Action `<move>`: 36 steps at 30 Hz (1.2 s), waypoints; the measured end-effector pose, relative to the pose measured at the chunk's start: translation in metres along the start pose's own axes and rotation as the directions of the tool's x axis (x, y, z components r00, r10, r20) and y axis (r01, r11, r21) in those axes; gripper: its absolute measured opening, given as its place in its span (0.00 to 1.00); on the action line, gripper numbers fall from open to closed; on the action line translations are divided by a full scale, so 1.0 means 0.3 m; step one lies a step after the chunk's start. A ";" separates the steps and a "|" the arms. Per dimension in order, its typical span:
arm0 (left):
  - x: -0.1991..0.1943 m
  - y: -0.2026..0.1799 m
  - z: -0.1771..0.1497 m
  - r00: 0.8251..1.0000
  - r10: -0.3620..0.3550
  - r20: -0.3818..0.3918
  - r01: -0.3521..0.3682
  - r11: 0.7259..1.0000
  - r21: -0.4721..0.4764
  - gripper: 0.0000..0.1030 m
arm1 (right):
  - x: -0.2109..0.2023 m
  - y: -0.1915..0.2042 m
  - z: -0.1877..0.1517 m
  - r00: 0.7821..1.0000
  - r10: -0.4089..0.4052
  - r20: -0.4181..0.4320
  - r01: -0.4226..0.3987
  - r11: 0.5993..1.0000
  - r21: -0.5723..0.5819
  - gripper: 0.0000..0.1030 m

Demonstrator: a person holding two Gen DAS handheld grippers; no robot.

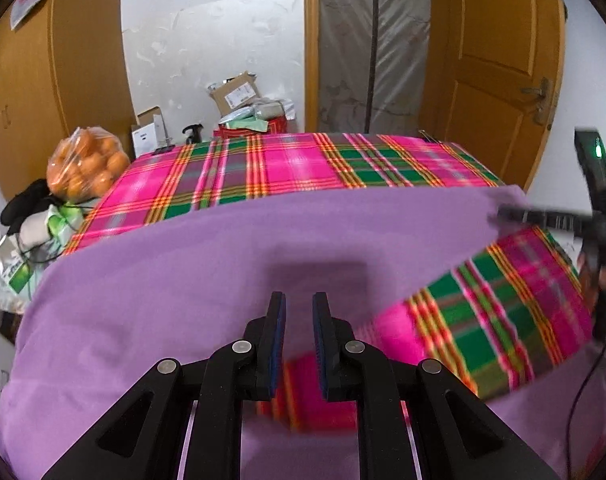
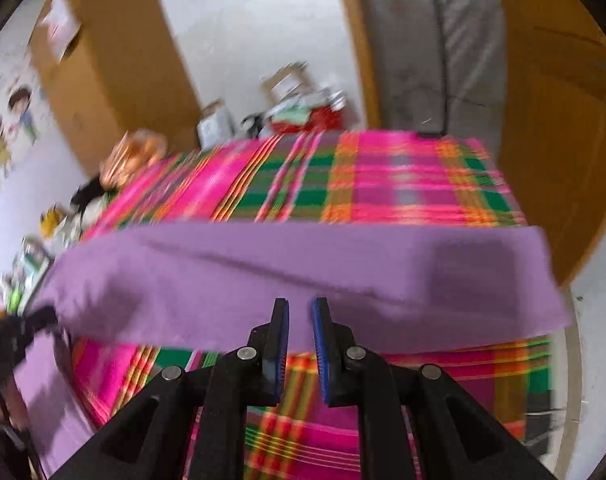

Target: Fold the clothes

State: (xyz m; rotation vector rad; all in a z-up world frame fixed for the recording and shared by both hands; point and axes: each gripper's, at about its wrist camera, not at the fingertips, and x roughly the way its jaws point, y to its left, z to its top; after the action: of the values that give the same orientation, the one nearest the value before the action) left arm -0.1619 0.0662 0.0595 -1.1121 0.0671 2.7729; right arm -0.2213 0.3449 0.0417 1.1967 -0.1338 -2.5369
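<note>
Purple garment (image 1: pixel 207 264) lies spread over the plaid cloth (image 1: pixel 287 168). Both the left gripper (image 1: pixel 299 308) and right gripper (image 2: pixel 301 312) stand slightly parted, apparently gripping nothing.

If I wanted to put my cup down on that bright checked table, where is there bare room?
The far half of the plaid tablecloth is bare, from the purple cloth back to the far edge. A smaller patch shows at the near right. The left side is crowded: a bag of oranges, dark clothing and packets.
</note>
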 end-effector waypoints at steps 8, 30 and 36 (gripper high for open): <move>0.186 -0.015 0.012 0.992 -0.034 -0.121 0.032 0.999 -0.023 0.13 | -0.013 -0.003 -0.009 0.999 -0.023 -0.043 0.019 0.997 -0.079 0.12; 0.206 -0.027 -0.017 0.994 -0.025 -0.107 0.026 1.000 0.011 0.13 | 0.190 -0.253 0.176 0.994 -0.034 -0.102 0.003 0.954 -0.299 0.36; 0.208 -0.031 -0.016 0.994 -0.016 -0.107 0.018 1.000 0.019 0.14 | 0.197 -0.247 0.189 0.994 -0.072 -0.084 0.043 0.951 -0.306 0.02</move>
State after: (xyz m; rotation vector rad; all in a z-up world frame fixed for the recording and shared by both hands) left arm -0.2016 0.0828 0.0130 -1.2495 0.0973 2.6901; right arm -0.3185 0.3916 0.0183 1.2061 0.3087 -2.4289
